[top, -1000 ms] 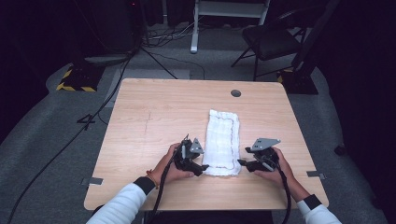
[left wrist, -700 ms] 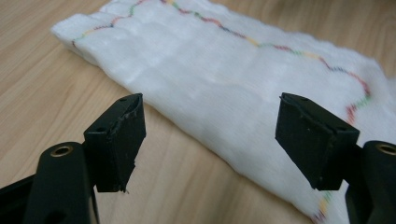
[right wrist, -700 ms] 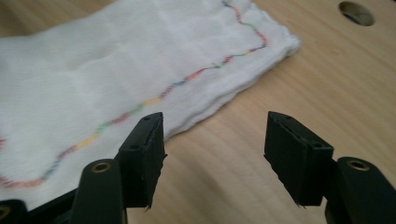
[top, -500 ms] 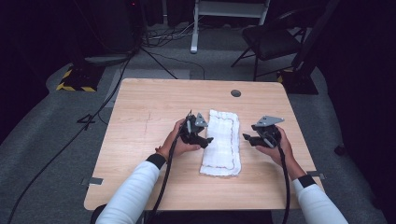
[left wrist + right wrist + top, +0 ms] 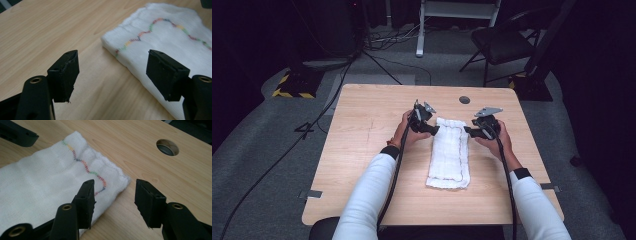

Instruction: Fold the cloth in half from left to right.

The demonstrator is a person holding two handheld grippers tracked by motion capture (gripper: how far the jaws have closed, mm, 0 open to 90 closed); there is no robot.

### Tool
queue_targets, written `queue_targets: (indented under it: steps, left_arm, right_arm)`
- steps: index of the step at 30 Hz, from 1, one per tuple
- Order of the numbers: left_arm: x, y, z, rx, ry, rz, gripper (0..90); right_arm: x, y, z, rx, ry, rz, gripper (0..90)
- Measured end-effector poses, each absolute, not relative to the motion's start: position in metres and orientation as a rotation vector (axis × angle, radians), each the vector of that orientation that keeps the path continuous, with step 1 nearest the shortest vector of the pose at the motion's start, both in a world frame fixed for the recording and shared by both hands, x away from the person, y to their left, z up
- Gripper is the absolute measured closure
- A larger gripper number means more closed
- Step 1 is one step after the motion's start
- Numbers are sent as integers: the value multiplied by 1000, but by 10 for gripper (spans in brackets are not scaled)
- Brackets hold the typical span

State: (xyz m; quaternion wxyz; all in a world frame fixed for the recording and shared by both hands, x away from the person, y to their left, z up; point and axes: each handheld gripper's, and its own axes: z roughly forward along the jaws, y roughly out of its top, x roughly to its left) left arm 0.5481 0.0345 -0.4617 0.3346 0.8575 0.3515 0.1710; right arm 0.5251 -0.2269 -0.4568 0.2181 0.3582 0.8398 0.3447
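Note:
A white folded towel (image 5: 449,152) with a rainbow zigzag stitch lies lengthwise on the wooden table (image 5: 362,130). My left gripper (image 5: 434,130) is at the towel's far left corner. Its jaws are open (image 5: 112,56), with the towel's edge (image 5: 165,37) just ahead and one pad over the cloth. My right gripper (image 5: 466,131) is at the far right corner. Its jaws (image 5: 115,185) have just been closing but still stand apart. The stitched corner of the towel (image 5: 45,187) lies between them, and no pad presses on it.
A round cable hole (image 5: 464,100) (image 5: 167,147) sits in the table beyond the towel. A jaw of the left gripper (image 5: 17,136) shows at the top left of the right gripper view. A dark chair (image 5: 502,40) and floor cables lie behind the table.
Both hands have moved away from the person along the towel's sides, from its near end to its far corners. The right jaws have narrowed.

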Motion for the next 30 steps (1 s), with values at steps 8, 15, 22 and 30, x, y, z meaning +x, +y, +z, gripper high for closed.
queue_targets:
  steps: [8,15,22,30]
  left_arm:
    - [567,18,-466,2211,973,408,276]
    - [573,6,-477,2238,1006,436,286]
    - [577,5,-487,2239,1037,385,273]
    - [580,8,-493,2212,1061,321,269]
  right_arm:
    - [552,-222,-458,1069,2306,958,559]
    - [566,-211,-470,1095,2352,900,521]
    - [572,-212,-483,1167,2358,887,468]
    - [574,-214,-488,1193,2389,925,542]
